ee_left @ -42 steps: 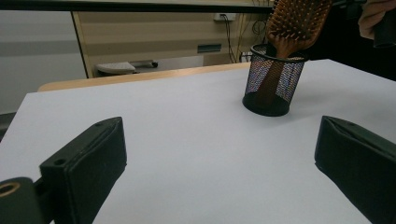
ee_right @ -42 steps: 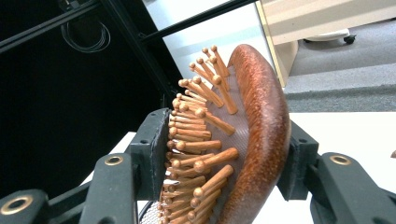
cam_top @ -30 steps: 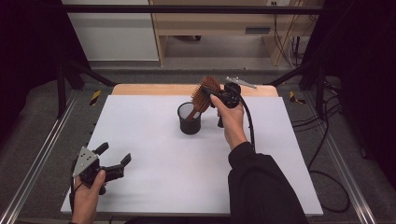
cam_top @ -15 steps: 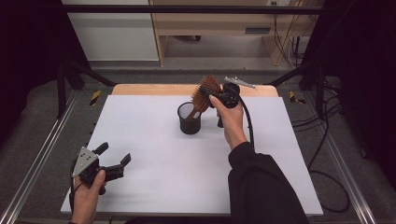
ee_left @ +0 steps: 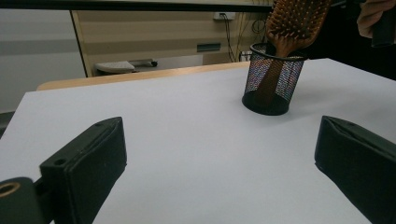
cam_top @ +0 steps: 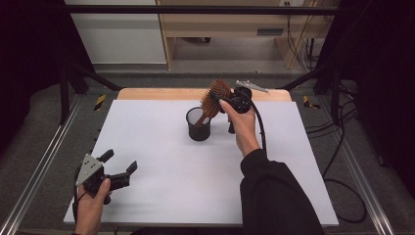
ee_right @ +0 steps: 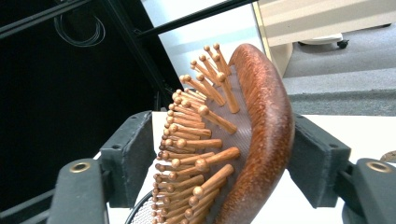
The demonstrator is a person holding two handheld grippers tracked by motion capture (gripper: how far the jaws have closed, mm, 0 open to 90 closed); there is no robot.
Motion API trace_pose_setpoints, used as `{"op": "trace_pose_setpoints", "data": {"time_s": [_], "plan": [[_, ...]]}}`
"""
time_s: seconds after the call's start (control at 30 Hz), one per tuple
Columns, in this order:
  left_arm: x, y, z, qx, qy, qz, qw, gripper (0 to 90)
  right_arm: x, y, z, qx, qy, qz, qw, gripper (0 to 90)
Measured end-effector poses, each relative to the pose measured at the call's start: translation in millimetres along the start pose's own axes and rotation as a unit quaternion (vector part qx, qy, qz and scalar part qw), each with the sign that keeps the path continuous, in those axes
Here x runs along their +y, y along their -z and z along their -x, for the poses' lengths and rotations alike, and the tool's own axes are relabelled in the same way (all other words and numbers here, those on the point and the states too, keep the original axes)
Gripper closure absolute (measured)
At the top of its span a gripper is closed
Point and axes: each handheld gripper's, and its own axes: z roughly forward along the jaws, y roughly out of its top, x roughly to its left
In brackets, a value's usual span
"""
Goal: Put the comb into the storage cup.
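From the high view, the right claw (cam_top: pixel 226 100) grips the head of the wooden paddle hairbrush with peg bristles (cam_top: pixel 216 98), whose handle slants down below the claw into the black wire-mesh cup (cam_top: pixel 198 124). The left claw (cam_top: pixel 119 167) rests released near the front corner of the white surface (cam_top: pixel 161 191), well apart from the cup, holding nothing. A pale wooden edge runs along the surface's far side; beyond lie grey floor, a wooden cabinet and dark metal frame legs.

In the left gripper view, both jaws stand wide apart over bare surface; ahead of that claw, the cup (ee_left: pixel 273 79) stands upright with the brush handle inside and the bristled head (ee_left: pixel 294 21) leaning out above the rim.

In the right gripper view, the two jaws clamp the brush head (ee_right: pixel 243 140) between them, bristles to one side, polished back to the other.

The step in hand looks like seating the hairbrush in the cup. Next, I judge, the handle must reach the bottom, then the jaws must part without tipping the light cup.
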Motion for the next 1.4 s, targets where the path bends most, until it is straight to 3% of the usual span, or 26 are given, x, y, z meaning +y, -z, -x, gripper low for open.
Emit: {"op": "trace_pose_setpoints", "data": {"time_s": [0.4,0.63,1.0,1.13,1.4], "plan": [[0.0,0.0,0.1,0.001,0.0,0.0,1.0,2.6,2.2,4.8,-5.8,-0.031,0.054,0.008,0.998,17.0],[0.0,0.1,0.2,0.001,0.0,0.0,1.0,2.6,2.2,6.1,-11.3,-0.053,0.096,0.006,0.9939,15.3],[-0.1,0.5,-0.7,0.002,0.002,0.001,1.0,2.5,5.2,12.6,-15.8,-0.068,0.109,0.013,0.9916,8.9],[0.0,0.7,-0.5,0.002,0.001,0.001,1.0,2.5,6.7,15.8,-16.8,-0.059,0.1,0.012,0.9931,6.4],[0.2,1.9,-0.7,0.006,0.001,0.005,1.0,2.3,10.7,26.9,-21.6,-0.052,0.109,0.02,0.9924,5.5]]}}
